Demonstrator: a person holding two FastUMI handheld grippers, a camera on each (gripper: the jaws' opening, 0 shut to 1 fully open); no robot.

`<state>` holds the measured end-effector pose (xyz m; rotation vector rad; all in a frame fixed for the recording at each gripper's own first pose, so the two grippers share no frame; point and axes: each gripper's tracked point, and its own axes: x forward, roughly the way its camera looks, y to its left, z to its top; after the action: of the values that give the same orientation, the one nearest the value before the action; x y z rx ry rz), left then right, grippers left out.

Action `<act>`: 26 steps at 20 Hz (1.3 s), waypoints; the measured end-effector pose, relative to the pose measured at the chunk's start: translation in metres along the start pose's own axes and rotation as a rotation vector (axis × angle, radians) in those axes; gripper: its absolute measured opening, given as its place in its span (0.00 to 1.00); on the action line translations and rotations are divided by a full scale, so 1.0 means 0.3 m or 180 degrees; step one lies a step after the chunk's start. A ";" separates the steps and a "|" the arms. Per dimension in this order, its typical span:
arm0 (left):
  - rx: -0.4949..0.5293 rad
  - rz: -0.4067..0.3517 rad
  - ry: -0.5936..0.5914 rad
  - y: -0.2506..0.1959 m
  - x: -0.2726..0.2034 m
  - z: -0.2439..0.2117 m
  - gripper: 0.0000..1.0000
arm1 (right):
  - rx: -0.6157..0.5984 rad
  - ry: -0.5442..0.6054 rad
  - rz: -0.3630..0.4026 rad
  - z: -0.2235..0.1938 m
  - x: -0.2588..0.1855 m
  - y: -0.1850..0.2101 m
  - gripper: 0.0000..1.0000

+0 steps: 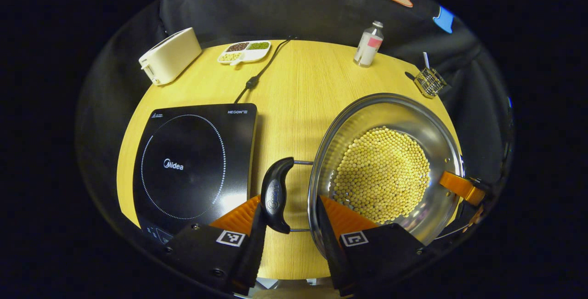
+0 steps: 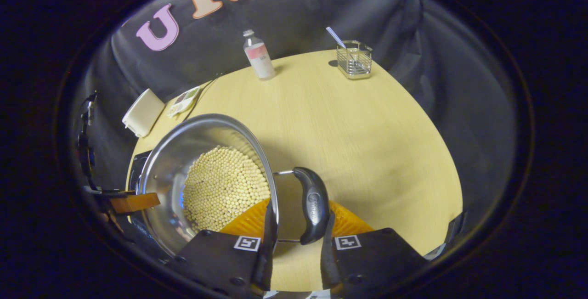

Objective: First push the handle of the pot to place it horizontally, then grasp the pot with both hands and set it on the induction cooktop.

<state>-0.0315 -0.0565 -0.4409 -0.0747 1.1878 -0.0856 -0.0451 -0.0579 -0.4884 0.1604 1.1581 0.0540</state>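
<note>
Two black side handles stick out level from a steel pot (image 1: 390, 106) that sits on a round wooden table (image 1: 294, 97), and each one lies between the fingers of a gripper. The pot holds a single layer of small pale yellow beans (image 1: 381, 175) across its bottom.

In the left gripper view, the left gripper (image 1: 287, 218) reaches in low from the table's near edge. Its jaws stand apart, one finger on the outer side of the left handle (image 1: 275, 193), the other by the pot's wall. Whether both fingers press on the handle cannot be told. An induction cooktop (image 1: 193, 166), black and flat, lies just beside the pot on that side, apart from it.

In the right gripper view, the right gripper (image 2: 296, 230) comes in low as well. Its jaws sit closer together around the right handle (image 2: 312, 205); firm contact on both sides cannot be told.

Farther back on the table stand a cream toaster (image 1: 170, 55), a white divided dish (image 1: 243, 52) with dark, green and pale grains in its sections, a small clear bottle (image 1: 369, 44), and a wire basket (image 2: 353, 60) holding a striped straw (image 2: 337, 38). A black power cord (image 1: 259, 74) runs from the cooktop toward the back edge.
</note>
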 end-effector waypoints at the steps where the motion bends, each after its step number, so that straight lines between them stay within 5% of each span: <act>1: -0.0014 0.0019 -0.0024 0.007 -0.019 0.001 0.61 | -0.0018 -0.0023 0.0022 0.012 -0.010 0.013 0.38; 13: -0.0293 0.0237 -0.0152 0.156 -0.183 0.010 0.61 | -0.0252 -0.0079 0.0275 0.059 -0.084 0.199 0.43; 26: -0.0017 0.0068 -0.0051 0.569 -0.186 0.102 0.61 | -0.0013 -0.0093 0.0020 -0.017 -0.114 0.616 0.43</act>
<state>-0.0191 0.1195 -0.3955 -0.0671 1.1726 -0.0630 -0.0560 0.1207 -0.4309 0.1606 1.1282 0.0596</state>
